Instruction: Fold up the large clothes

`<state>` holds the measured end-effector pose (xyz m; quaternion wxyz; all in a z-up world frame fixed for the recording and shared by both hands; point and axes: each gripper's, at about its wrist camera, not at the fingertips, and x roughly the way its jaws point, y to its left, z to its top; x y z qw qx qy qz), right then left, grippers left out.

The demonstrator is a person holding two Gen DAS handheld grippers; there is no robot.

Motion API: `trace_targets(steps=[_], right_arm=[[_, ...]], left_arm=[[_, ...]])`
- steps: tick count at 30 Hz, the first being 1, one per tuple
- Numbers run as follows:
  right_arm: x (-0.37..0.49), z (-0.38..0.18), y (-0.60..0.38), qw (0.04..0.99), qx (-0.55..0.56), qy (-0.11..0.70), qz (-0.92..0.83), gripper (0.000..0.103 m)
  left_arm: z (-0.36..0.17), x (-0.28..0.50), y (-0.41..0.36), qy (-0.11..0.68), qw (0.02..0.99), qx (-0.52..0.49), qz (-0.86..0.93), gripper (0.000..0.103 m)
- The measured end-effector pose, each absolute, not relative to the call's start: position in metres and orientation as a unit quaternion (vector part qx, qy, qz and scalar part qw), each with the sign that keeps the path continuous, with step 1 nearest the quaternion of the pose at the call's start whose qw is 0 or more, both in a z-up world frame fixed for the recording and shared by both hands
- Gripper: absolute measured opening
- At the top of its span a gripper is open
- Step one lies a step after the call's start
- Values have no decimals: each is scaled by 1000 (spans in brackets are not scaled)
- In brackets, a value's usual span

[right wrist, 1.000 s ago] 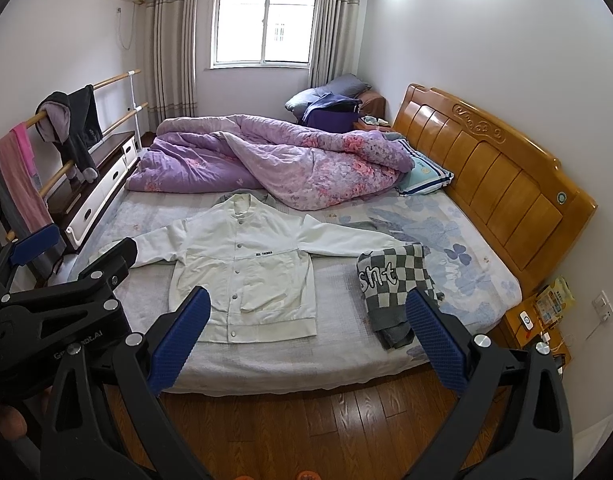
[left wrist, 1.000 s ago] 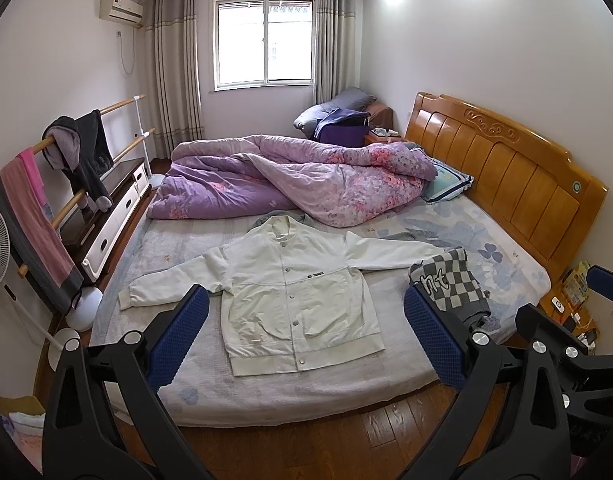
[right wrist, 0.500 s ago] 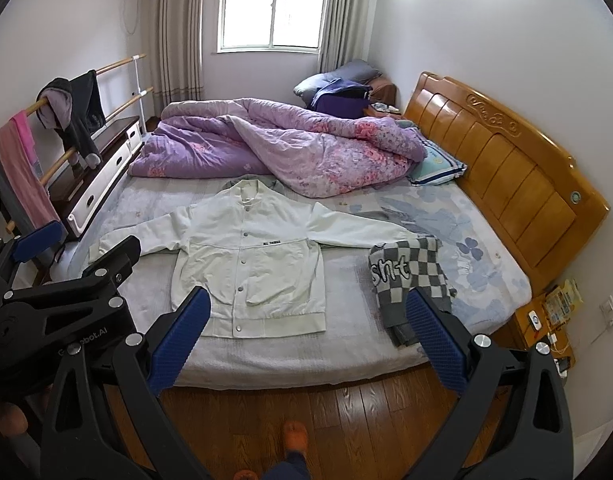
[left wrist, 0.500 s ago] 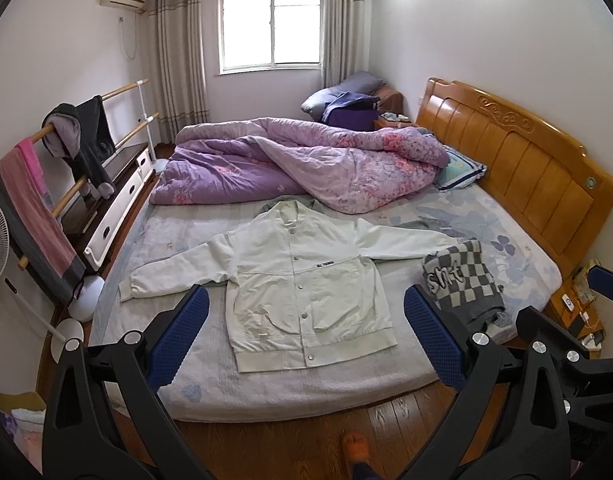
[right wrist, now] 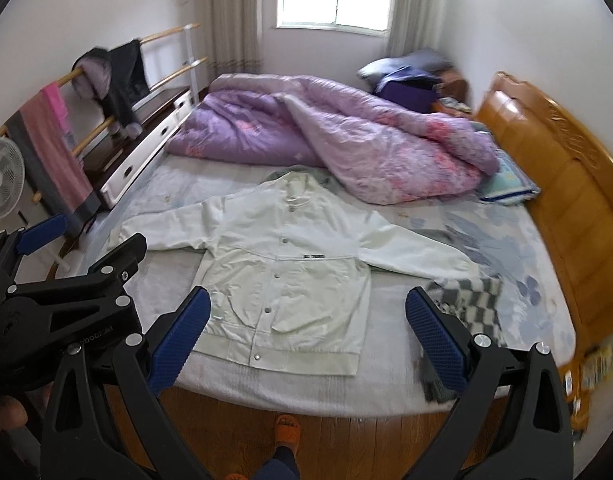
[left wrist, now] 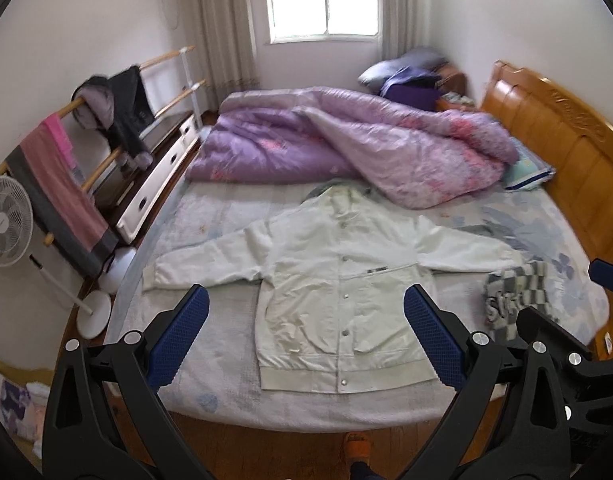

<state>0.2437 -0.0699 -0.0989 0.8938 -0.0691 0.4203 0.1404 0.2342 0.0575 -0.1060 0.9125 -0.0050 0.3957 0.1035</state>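
Both grippers, left gripper & right gripper, spread wide, holding nothing. White jacket lies flat ahead between fingers, sleeves out, prob. ready for folding.

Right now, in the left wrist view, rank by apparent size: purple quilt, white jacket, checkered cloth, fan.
1. Purple quilt
2. White jacket
3. and 4. Fan and checkered cloth look alike; the fan is cut off at the edge, so unranked.

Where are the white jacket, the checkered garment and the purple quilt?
white jacket (left wrist: 338,304): left wrist view, on its chest beside the snaps.
checkered garment (right wrist: 472,300): right wrist view, on its folded top.
purple quilt (left wrist: 386,148): left wrist view, on its middle fold.
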Motion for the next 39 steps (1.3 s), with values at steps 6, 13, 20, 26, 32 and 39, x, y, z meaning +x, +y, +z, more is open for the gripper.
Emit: trace_targets(steps=[6,13,20,26,32,39], right_arm=[[293,-134,-26,862,-97,463,182,95],[333,-182,39,828,-128,509,198,94],[379,-240,115,809,-134,551,158,94],[413,-291,176,780,-125,598,131,94],[444,-342,206,756,-94,637,114,94],[481,-395,217,729,-44,675,105,94]], left_arm=[[-147,277,103,446,883,-28,140,98],[-214,295,184,457,877,-92,117,98],[-300,330,333,516,821,-223,105,98],[-384,342,510,514,751,-378,170,98],[-459,347,628,469,697,-487,236,98],[-547,354,700,417,628,-588,291,97]])
